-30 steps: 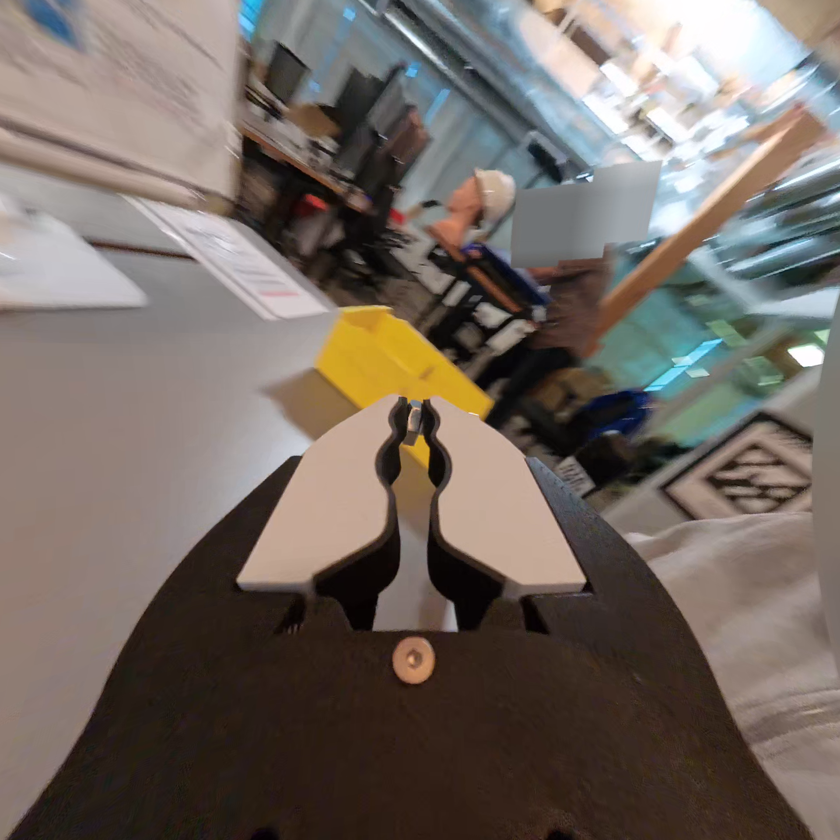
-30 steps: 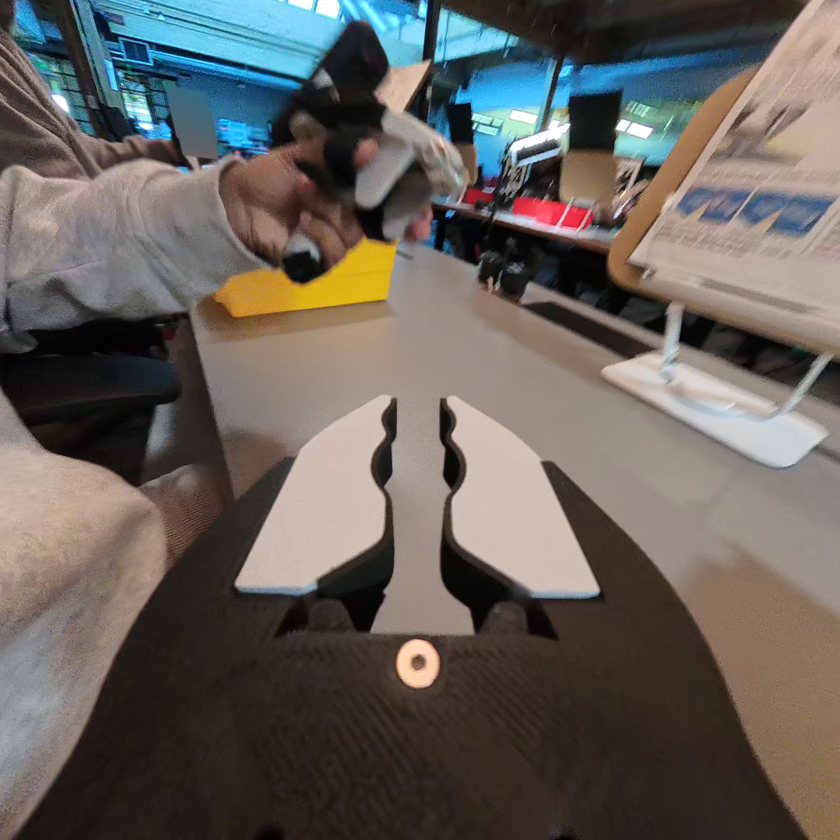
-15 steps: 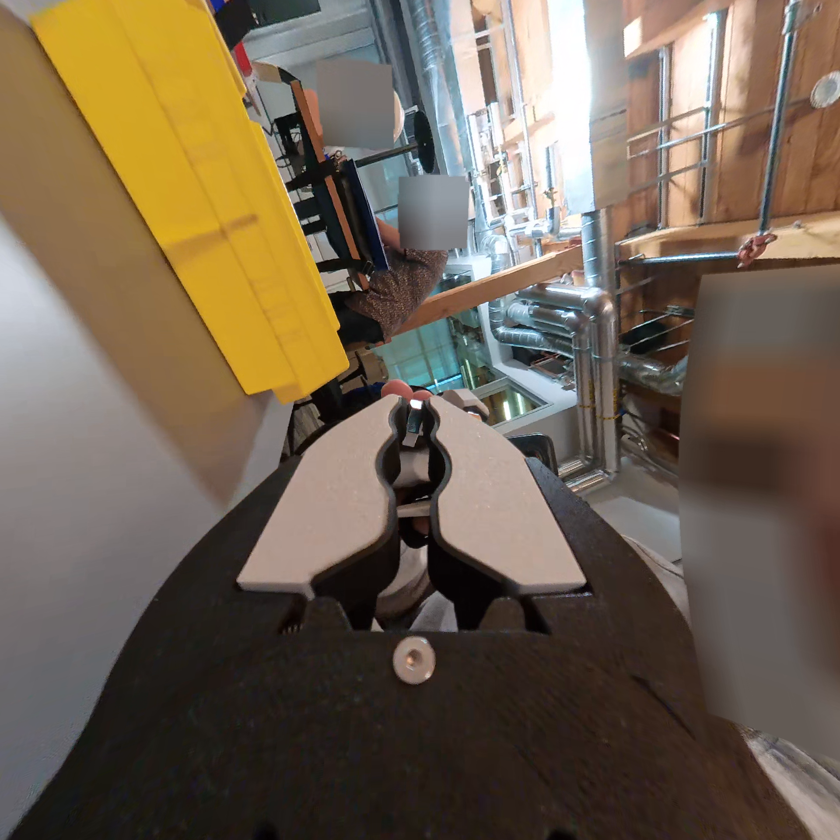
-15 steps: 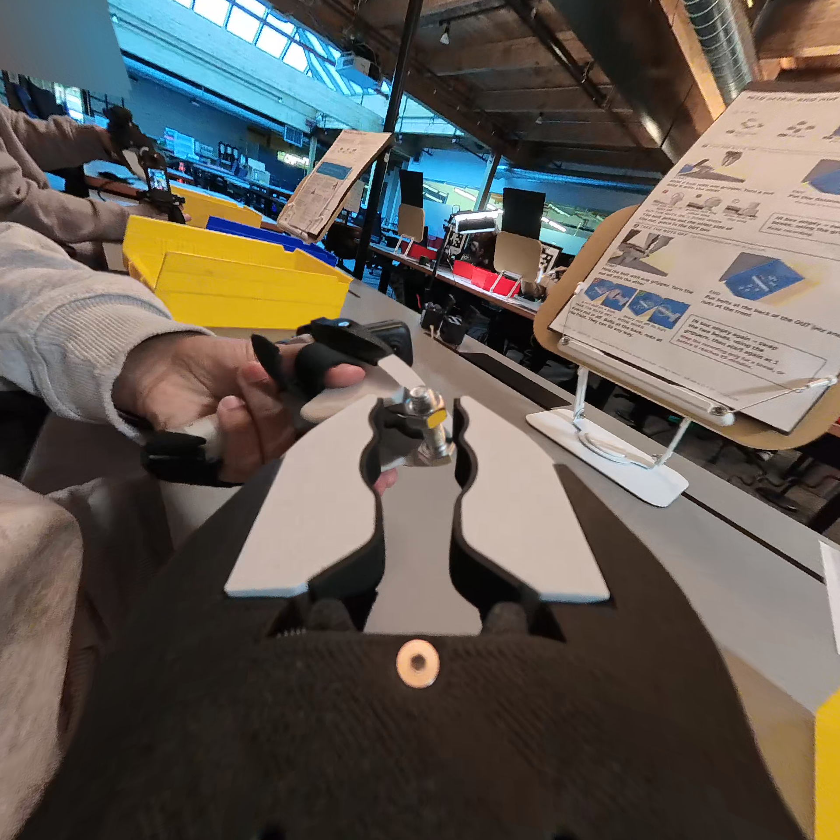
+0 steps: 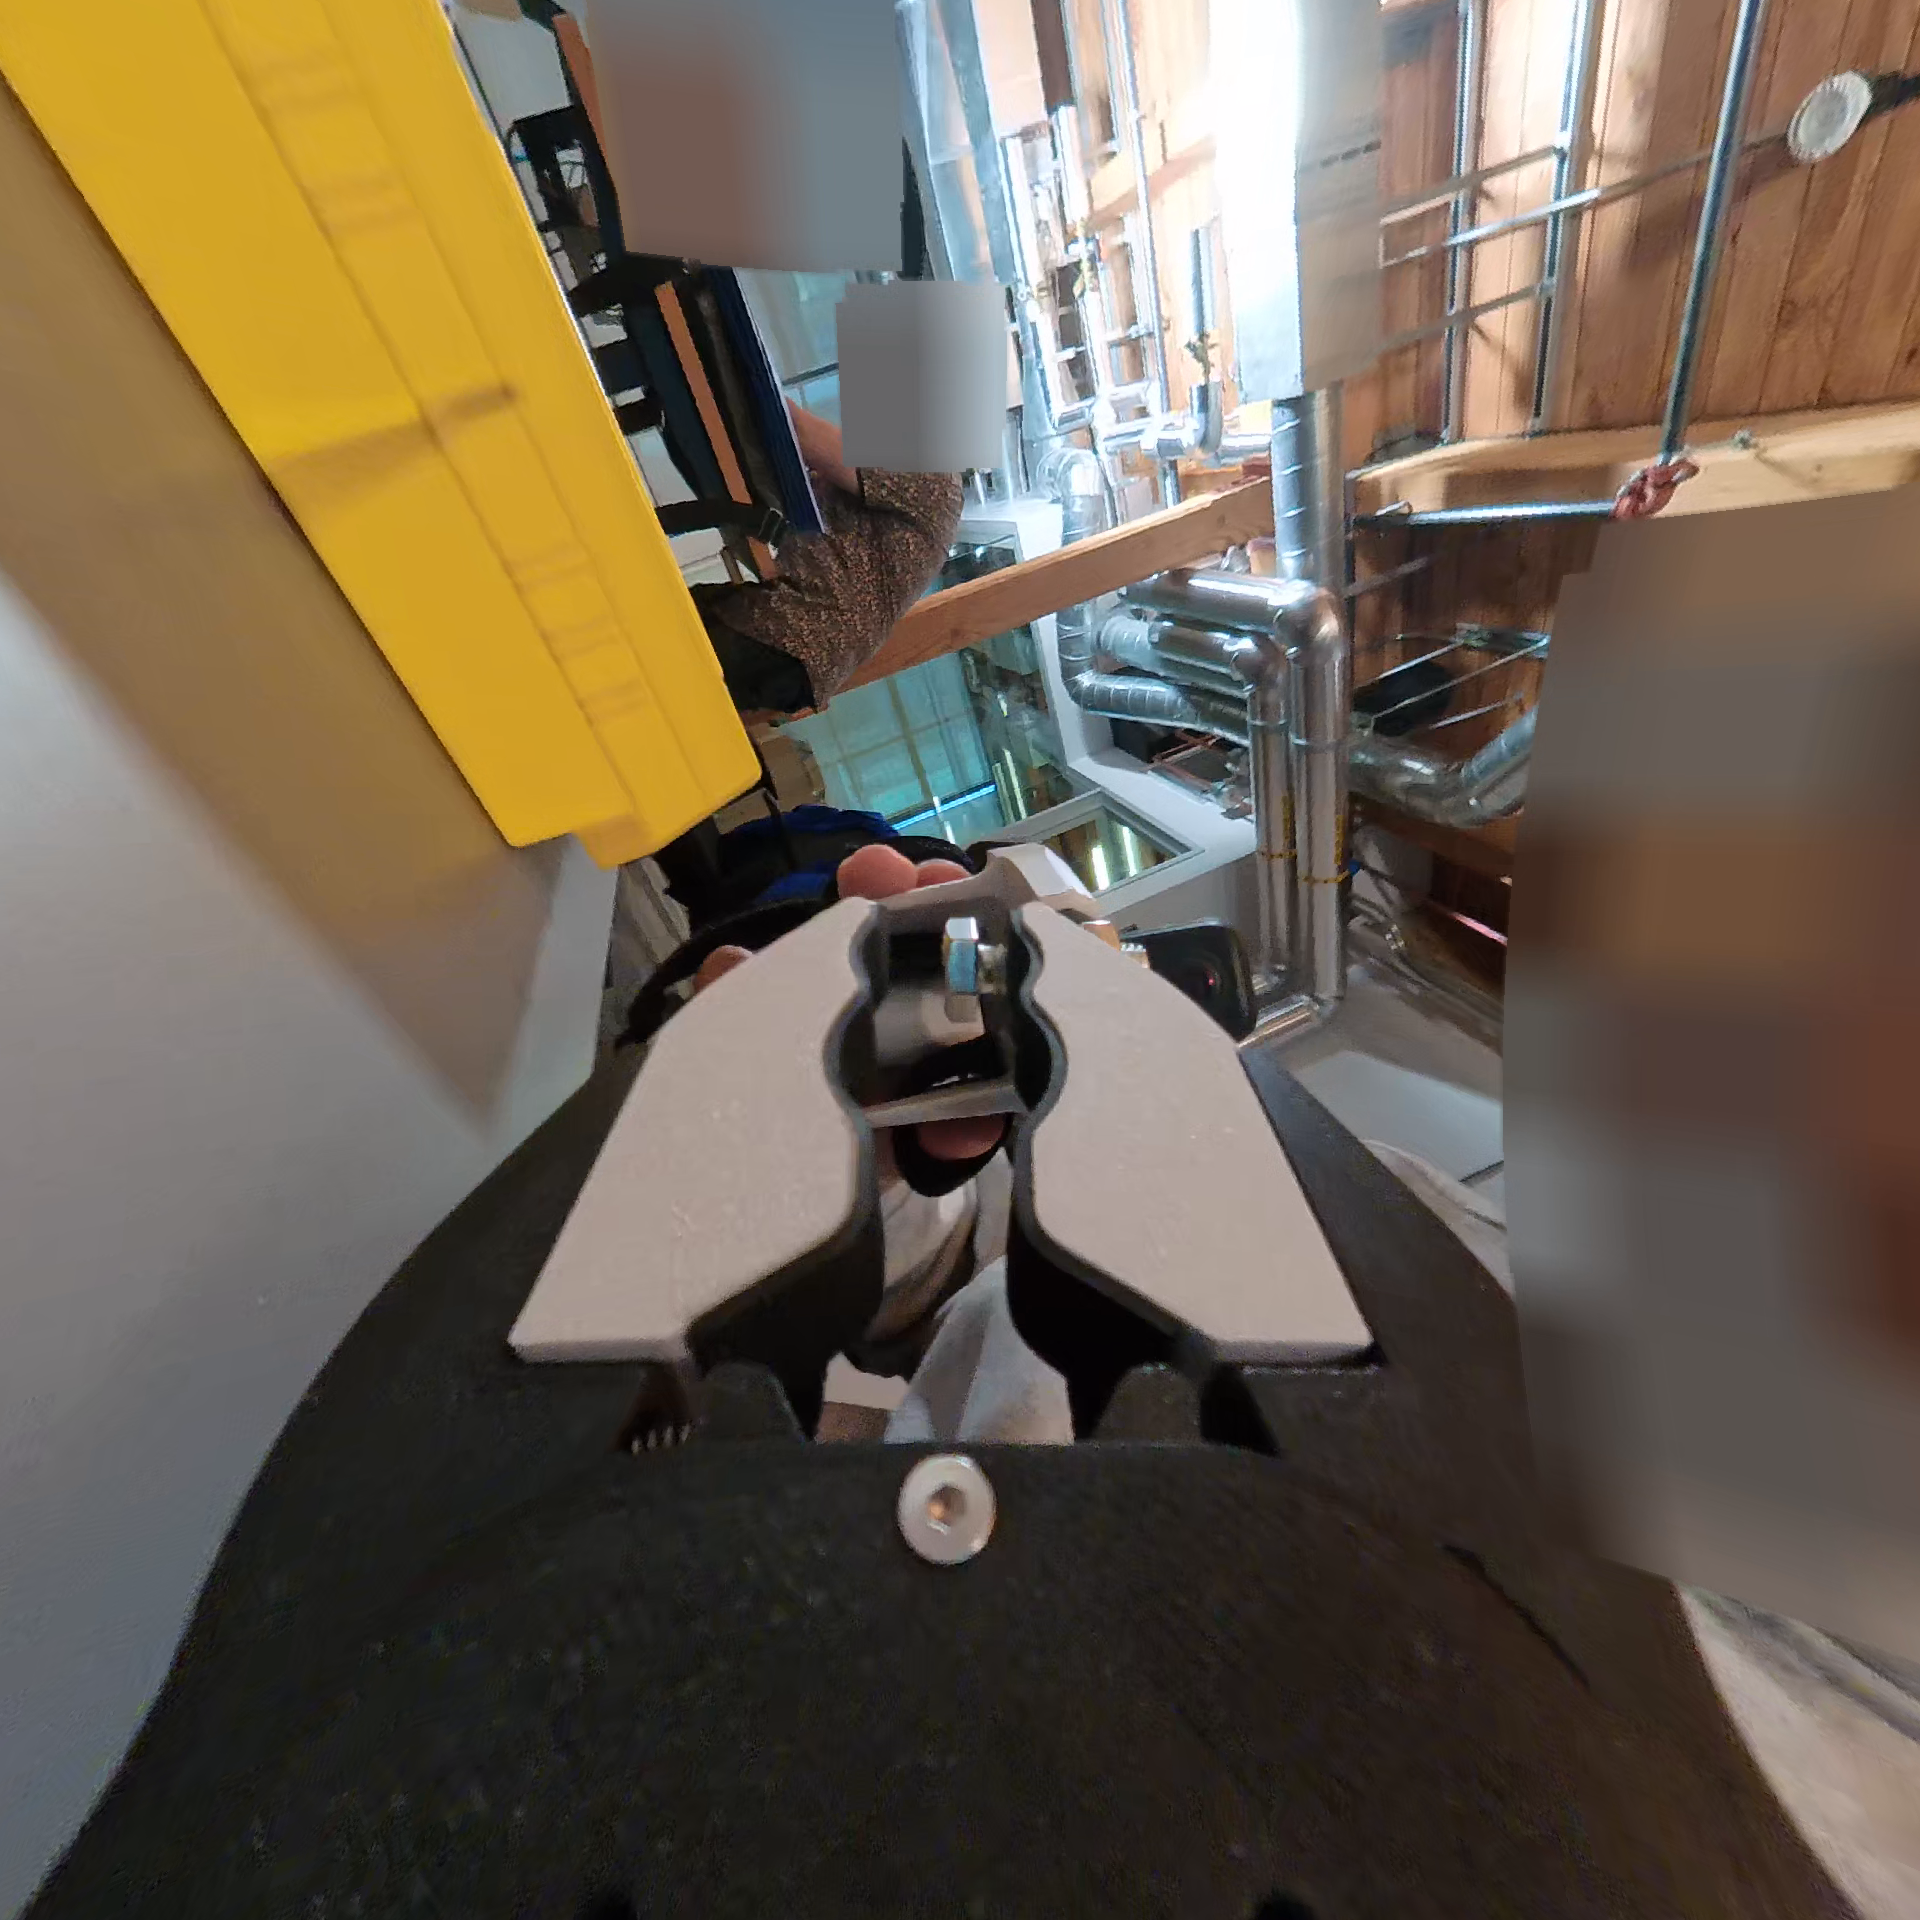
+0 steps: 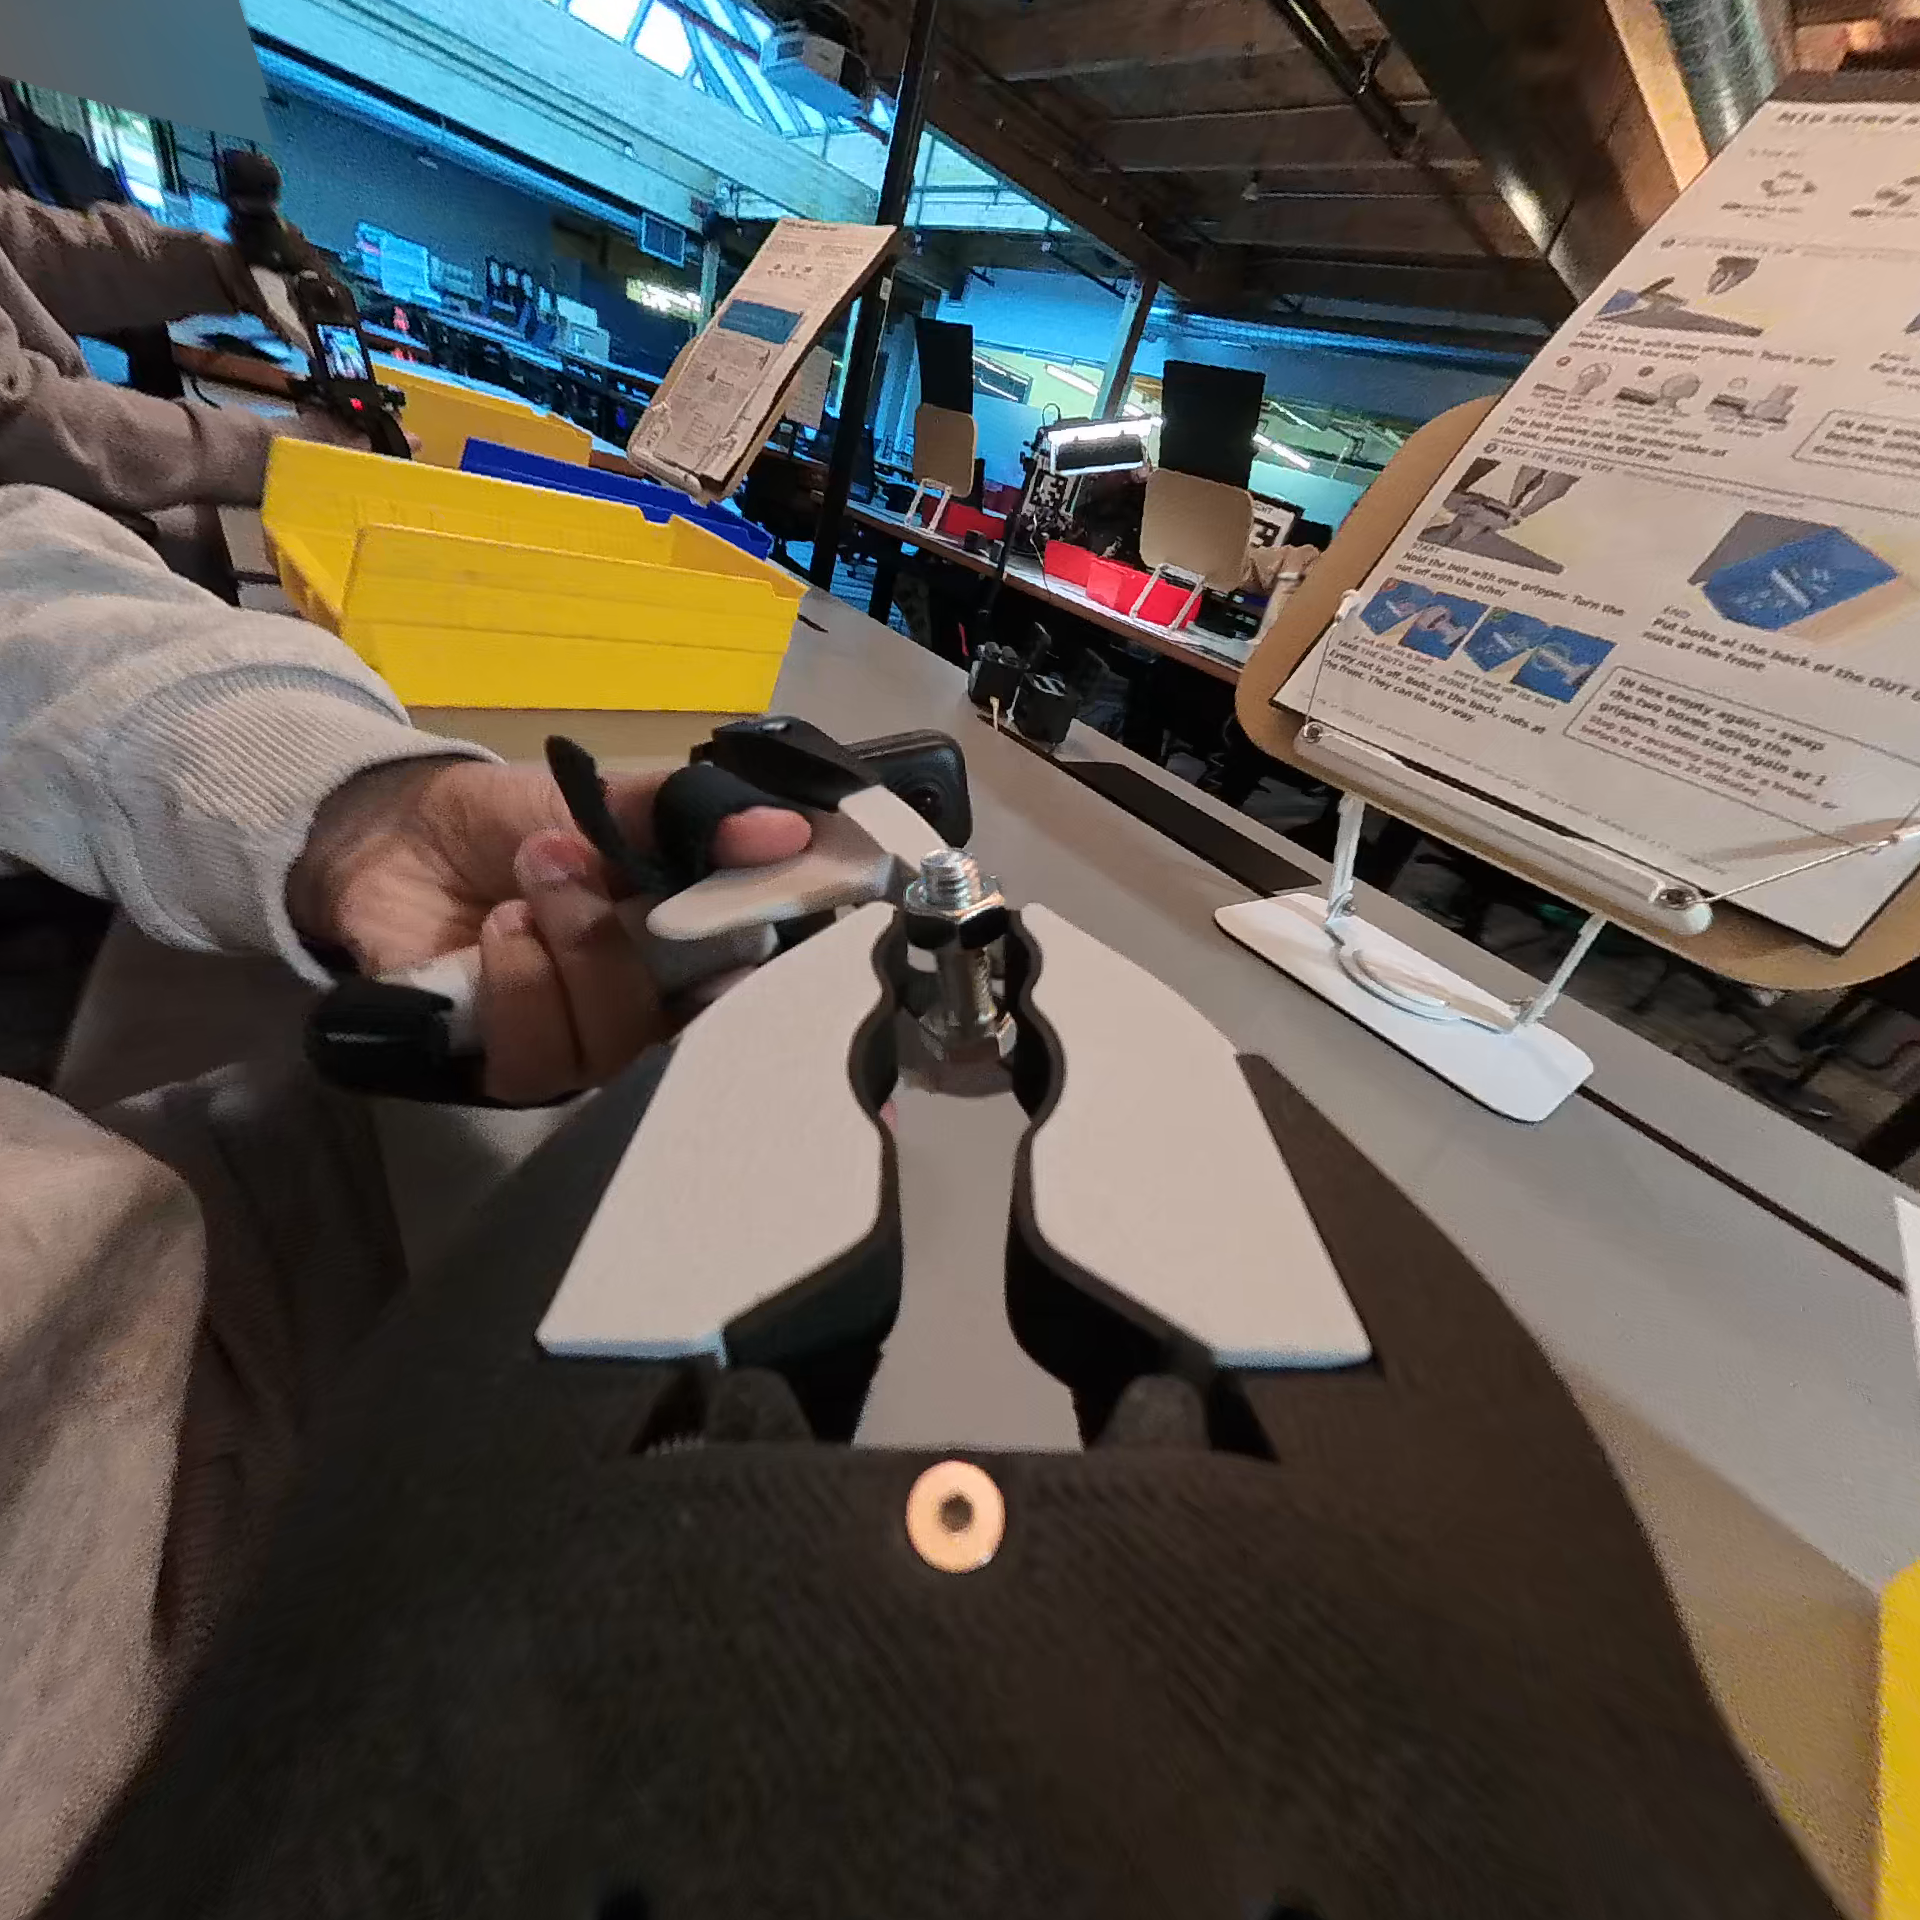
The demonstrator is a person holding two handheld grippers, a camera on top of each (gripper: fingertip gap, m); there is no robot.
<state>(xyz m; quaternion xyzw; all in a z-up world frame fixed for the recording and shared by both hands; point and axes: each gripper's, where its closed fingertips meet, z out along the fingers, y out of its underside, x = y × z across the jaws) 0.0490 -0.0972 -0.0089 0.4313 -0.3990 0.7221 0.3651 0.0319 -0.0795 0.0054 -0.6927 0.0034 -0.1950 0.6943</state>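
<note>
grey table (image 6: 1558,1299) | bolt (image 6: 961,966) upright between right gripper (image 6: 956,935) jaws

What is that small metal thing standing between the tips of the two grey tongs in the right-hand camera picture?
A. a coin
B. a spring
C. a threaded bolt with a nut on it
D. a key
C: the right wrist view shows a silver bolt with visible thread and a hex nut near its top, upright between the right gripper fingertips.
</note>
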